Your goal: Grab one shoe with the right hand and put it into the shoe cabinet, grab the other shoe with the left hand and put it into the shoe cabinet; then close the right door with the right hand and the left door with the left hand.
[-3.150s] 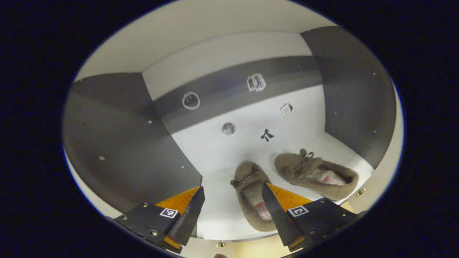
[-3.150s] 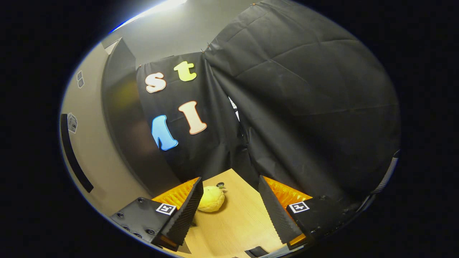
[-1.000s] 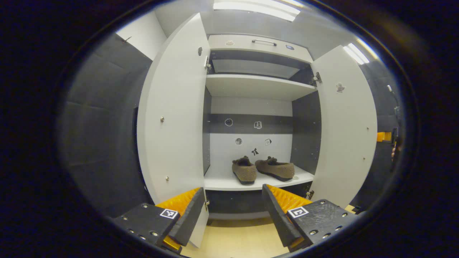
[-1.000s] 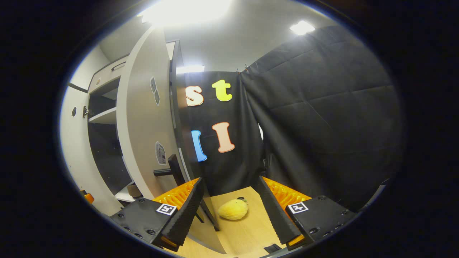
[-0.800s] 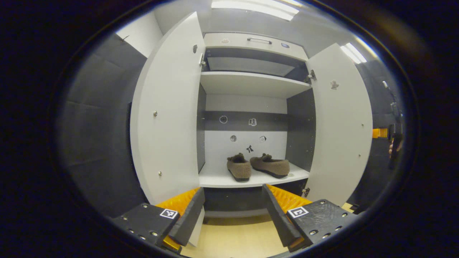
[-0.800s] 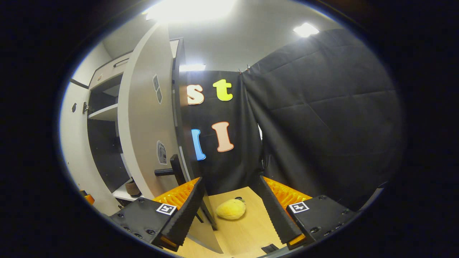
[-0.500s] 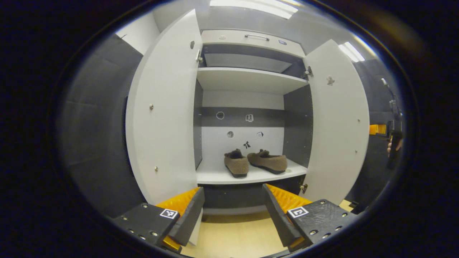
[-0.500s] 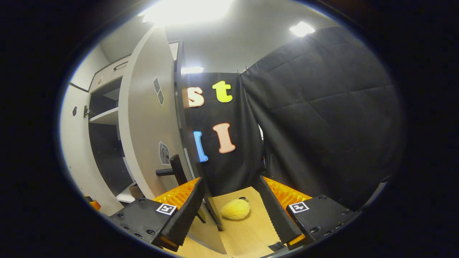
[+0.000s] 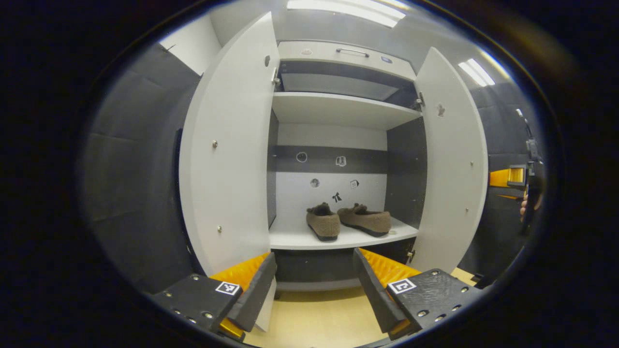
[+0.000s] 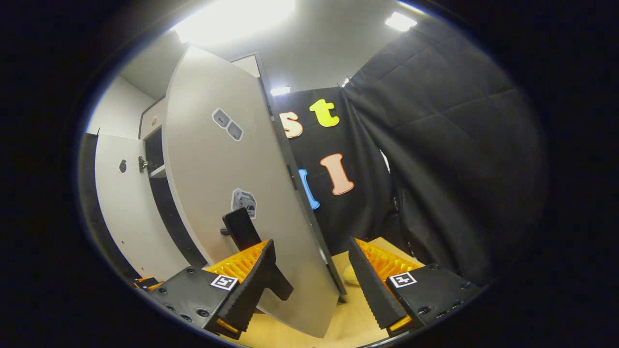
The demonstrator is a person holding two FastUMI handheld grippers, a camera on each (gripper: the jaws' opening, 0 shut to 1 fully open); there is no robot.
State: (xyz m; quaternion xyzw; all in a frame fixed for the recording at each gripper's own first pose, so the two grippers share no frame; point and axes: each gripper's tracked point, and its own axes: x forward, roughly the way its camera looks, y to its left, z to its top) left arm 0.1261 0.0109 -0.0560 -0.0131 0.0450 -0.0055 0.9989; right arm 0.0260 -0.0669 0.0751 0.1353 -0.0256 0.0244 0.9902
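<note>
Two brown fuzzy shoes (image 9: pixel 323 223) (image 9: pixel 365 220) sit side by side on the lower shelf (image 9: pixel 295 239) of the white shoe cabinet. The left door (image 9: pixel 227 159) stands wide open and the right door (image 9: pixel 454 169) is swung partway in. My left gripper (image 9: pixel 313 254) hangs open and empty in front of the cabinet, well back from it. My right gripper (image 10: pixel 312 243) is open against the right door's outer face (image 10: pixel 232 169), one finger beside the black handle (image 10: pixel 237 224). In the left gripper view the right gripper (image 9: pixel 512 177) shows behind that door's edge, held by a hand (image 9: pixel 524 208).
An upper shelf (image 9: pixel 338 108) and a drawer with a handle (image 9: pixel 353 50) sit above the shoes. A yellow plush thing (image 10: pixel 349 274) lies on the wooden floor (image 10: pixel 358 319), half hidden by the door. Black cloth walls close in both sides.
The left gripper pulled back out of the cabinet, leaving both shoes on the shelf. The right gripper came up to the right door, which has swung partway toward shut.
</note>
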